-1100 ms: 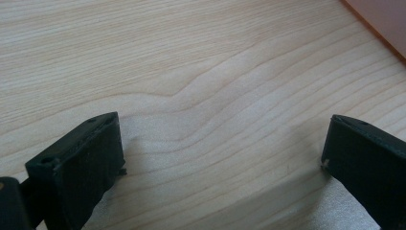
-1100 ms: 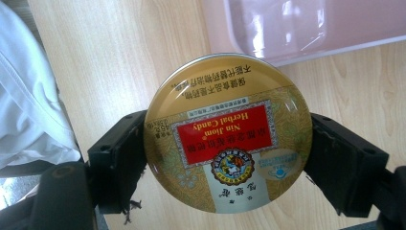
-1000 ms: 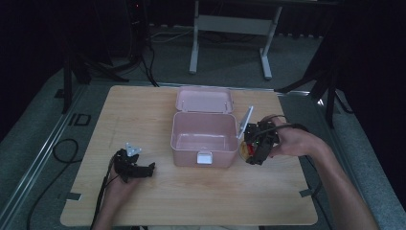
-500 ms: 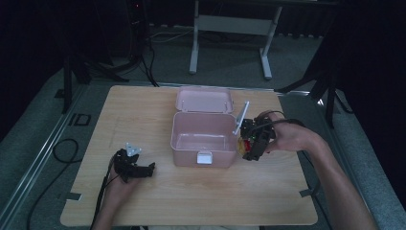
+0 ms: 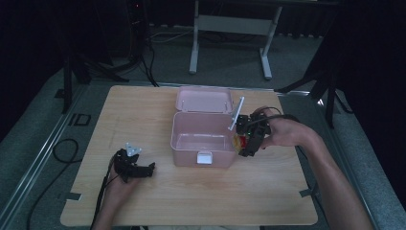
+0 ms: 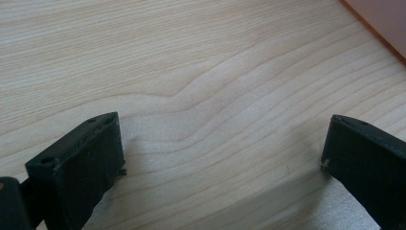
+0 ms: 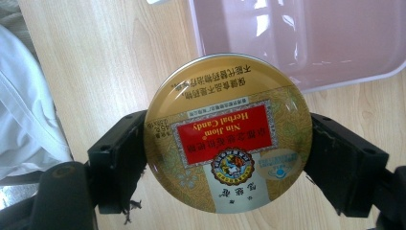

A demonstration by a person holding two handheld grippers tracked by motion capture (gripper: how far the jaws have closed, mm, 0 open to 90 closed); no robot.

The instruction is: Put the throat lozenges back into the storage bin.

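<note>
Right gripper (image 5: 245,139) holds a round candy tin (image 7: 229,134) by its rim, jaws pressed on opposite edges of the tin, label face up toward the camera. In the high view the tin (image 5: 238,141) sits just right of the open pink box (image 5: 203,139), at its right wall, apparently raised off the table (image 5: 287,191); height hard to judge. The box lid (image 5: 205,99) is folded back on the far side and a white handle (image 5: 236,113) sticks up at the box's far right corner, close to the gripper. Left gripper (image 5: 143,169) rests on the table well left of the box, jaws spread wide with nothing between them, bare wood in between (image 6: 220,143). Likely job: get the tin into the box. Risks: the grip is on a smooth curved metal edge with small contact, so a tilt or a bump could make the tin rotate or squirt out of the jaws. If the tin comes across too low it clips the right wall and shoves or tips the light box, since the left gripper is not bracing it. The upright handle could snag the gripper or its cable on the way over. Released from too high, the tin may land on edge, bounce or roll inside.
</note>
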